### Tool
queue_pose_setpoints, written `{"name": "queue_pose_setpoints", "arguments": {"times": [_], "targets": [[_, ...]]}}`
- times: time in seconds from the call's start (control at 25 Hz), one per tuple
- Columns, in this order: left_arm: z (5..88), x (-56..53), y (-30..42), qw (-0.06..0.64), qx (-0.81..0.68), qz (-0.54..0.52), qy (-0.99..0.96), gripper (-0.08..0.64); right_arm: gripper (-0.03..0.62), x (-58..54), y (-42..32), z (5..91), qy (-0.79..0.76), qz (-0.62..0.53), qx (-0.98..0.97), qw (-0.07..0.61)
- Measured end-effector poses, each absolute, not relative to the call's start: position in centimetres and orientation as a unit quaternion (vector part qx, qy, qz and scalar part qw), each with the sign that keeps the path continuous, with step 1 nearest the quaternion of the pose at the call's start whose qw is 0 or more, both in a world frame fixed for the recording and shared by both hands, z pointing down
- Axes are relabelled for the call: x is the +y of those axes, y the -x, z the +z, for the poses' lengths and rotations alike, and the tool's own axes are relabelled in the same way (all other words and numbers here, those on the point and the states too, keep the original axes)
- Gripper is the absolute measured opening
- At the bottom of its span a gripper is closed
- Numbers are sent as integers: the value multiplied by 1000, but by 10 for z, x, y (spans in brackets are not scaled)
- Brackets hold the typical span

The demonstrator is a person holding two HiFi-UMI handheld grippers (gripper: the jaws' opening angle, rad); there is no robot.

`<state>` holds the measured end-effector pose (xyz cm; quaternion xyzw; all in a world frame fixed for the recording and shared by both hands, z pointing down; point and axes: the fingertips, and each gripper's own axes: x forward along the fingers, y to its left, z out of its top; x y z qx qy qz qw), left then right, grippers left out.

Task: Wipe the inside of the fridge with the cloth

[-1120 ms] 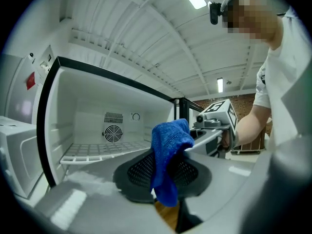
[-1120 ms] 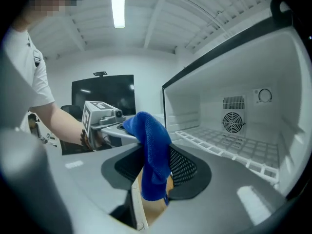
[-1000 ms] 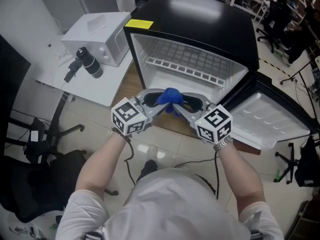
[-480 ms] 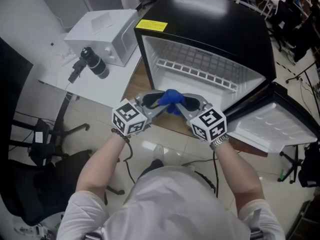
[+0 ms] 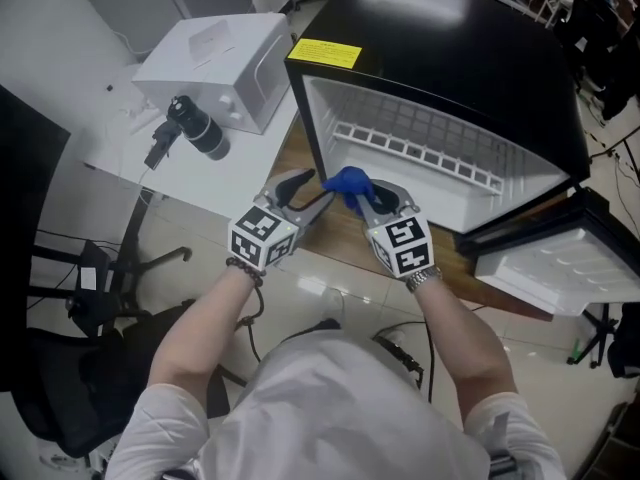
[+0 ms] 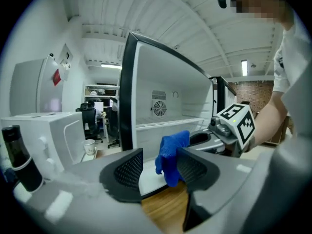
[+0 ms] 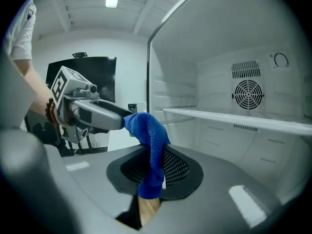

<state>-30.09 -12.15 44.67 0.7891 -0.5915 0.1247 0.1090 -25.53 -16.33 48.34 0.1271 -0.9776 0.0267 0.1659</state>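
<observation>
Blue cloth (image 5: 348, 180) in just-closed right gripper (image 5: 368, 199) fingers (image 7: 178, 168), left gripper (image 5: 306, 194) fingers (image 6: 127, 172) just spread empty, shelf (image 5: 420, 148) in fridge (image 5: 450, 48).

The fridge (image 5: 450, 38) is seen steeply from above in the head view, and closely, near level, in both gripper views.

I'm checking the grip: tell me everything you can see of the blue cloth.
The blue cloth is a knitted-looking rag, bunched. It is pinched in the right gripper, whose jaws have just been closing on it, a tuft above, a tail below. The left gripper has just been opening its jaws and does not press it. It sits before the open fridge, not inside.
</observation>
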Motion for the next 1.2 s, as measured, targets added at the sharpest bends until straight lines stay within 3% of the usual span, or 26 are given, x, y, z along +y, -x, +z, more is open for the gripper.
{"name": "queue_pose_setpoints", "arguments": {"times": [0.32,1.2], "targets": [[458,-146,337,86,-629,164,-755,210,54,-181,299,519,-168,47,-974,145],[464,-162,339,81,-630,135,-760,242,51,-237,332,542,-267,69,-954,116]]}}
